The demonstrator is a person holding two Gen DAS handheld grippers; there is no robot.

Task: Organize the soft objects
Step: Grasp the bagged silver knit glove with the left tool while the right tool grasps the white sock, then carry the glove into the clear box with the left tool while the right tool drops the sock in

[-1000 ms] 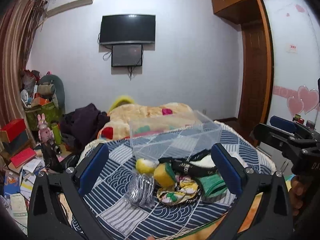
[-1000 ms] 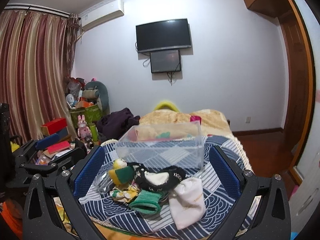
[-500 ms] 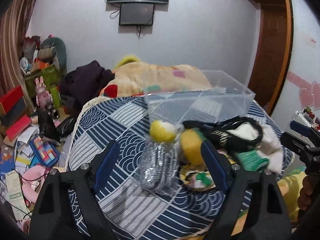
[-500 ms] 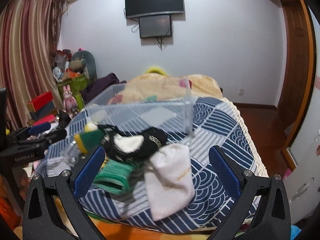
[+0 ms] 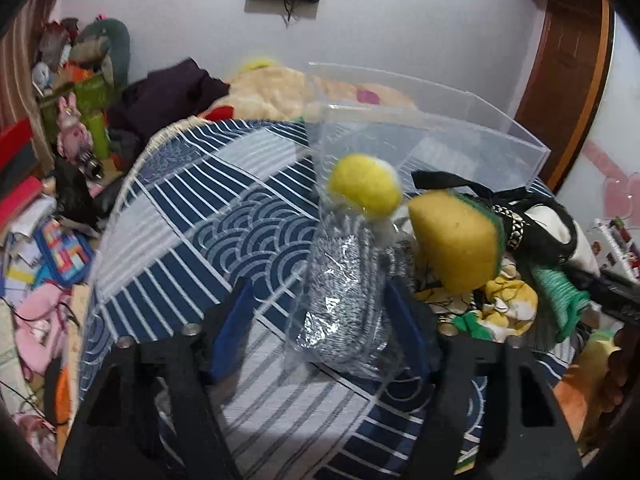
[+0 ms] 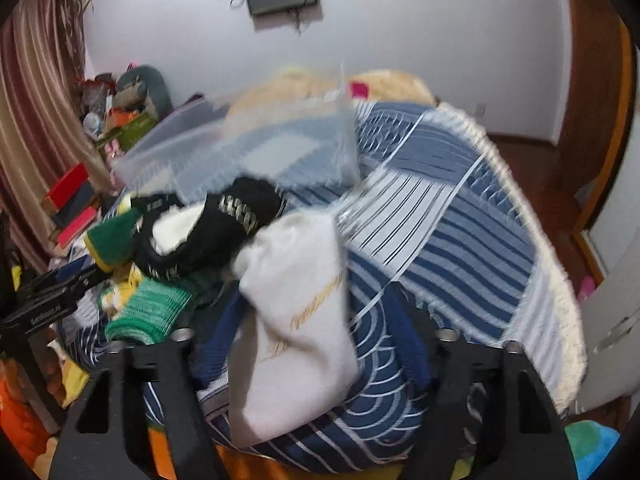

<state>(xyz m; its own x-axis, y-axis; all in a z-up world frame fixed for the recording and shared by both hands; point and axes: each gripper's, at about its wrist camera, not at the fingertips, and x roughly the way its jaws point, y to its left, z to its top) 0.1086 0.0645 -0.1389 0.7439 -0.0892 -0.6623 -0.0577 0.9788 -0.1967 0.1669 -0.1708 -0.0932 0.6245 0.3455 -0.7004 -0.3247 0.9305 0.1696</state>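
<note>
A pile of soft things lies on a round table with a blue patterned cloth (image 5: 192, 240). In the left wrist view my left gripper (image 5: 320, 320) is open, its jaws on either side of a clear plastic bag with a grey knit item and a yellow ball (image 5: 348, 276). A yellow-green sponge (image 5: 456, 240) lies just right of it. In the right wrist view my right gripper (image 6: 316, 340) is open around a white cloth pouch (image 6: 300, 320). A clear plastic bin (image 5: 432, 136) stands behind the pile.
A black-and-white slipper (image 6: 208, 232), a green knit item (image 6: 148, 312) and a yellow patterned cloth (image 5: 504, 308) lie in the pile. The bed with a beige blanket (image 5: 280, 92) is behind the table. Clutter covers the floor on the left (image 5: 40, 240).
Both grippers have moved forward and down to the table. The left one now straddles the bagged knit item, the right one the white pouch. Both jaws have narrowed.
</note>
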